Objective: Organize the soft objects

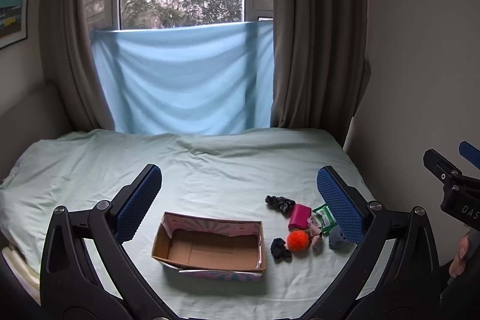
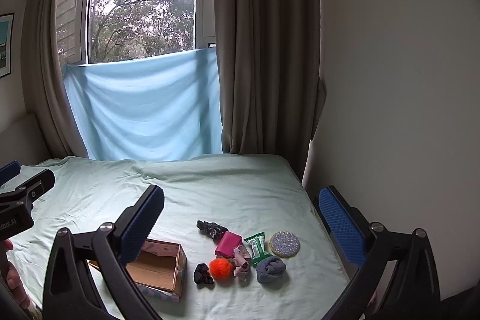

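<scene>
Soft objects clustered on the pale green bedsheet (image 2: 240, 194), just right of an empty cardboard box (image 1: 210, 245): black scrunchie (image 2: 203, 274), orange pom-pom (image 2: 221, 268), grey rolled cloth (image 2: 271, 269), pink pouch (image 2: 228, 244), green packet (image 2: 257, 248), glittery round pad (image 2: 284, 243). Left gripper (image 1: 240, 200) and right gripper (image 2: 240, 218) both spread wide, holding nothing, above the sheet. Beyond, blue cloth (image 1: 183, 77) draped under the window.

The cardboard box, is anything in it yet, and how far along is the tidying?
Nothing looks done: the cardboard box is empty. Nothing is in hand; the left gripper and right gripper are both open above the bed. Left to do: the orange pompom, pink pouch, grey cloth and the other items beside the box.
</scene>
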{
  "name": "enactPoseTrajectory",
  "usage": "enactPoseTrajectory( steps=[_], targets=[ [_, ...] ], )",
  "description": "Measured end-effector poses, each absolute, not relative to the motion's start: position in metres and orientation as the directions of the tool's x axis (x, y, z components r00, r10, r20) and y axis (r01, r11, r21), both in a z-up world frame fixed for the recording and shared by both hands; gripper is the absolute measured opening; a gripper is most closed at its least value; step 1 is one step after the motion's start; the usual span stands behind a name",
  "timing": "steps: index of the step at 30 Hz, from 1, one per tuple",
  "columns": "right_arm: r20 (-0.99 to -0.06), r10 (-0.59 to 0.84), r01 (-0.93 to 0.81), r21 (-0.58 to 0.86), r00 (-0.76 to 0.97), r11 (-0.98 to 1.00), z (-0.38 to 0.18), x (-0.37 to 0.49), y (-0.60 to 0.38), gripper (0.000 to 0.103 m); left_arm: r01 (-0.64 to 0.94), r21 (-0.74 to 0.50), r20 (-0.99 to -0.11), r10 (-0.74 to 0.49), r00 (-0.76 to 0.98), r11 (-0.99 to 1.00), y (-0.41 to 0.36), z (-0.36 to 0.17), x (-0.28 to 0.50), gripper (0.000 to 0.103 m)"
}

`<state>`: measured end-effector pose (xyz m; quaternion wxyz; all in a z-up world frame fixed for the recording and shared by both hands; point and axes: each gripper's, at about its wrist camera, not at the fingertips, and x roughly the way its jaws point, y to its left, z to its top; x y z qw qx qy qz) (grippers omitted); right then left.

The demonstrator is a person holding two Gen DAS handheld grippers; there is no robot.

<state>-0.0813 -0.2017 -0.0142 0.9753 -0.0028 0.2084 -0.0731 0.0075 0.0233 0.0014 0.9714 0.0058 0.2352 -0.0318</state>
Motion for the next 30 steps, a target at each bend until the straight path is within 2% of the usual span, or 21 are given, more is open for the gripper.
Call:
enactPoseTrajectory(
  steps=[16,25,30],
  targets=[
    [-0.434,-0.162,0.184,0.009,0.886,0.983,-0.019,-0.073,-0.207,0.103,0.135,-0.008,-0.519,-0.119,0.847,0.991,0.029,-0.009,0.036,0.103],
    [-0.501,-0.189,0.207,-0.02,0.844,0.978,-0.059,-0.034,-0.264,0.103,0.159,-0.037,-0.608,-0.149,0.78,0.987,-0.015,-0.056,0.09,0.103],
    [-0.552,-0.173,0.189,-0.029,0.816,0.982,-0.093,0.001,-0.307,0.103,0.169,-0.05,-0.672,-0.159,0.724,0.984,-0.058,-0.1,0.127,0.103]
  ],
)
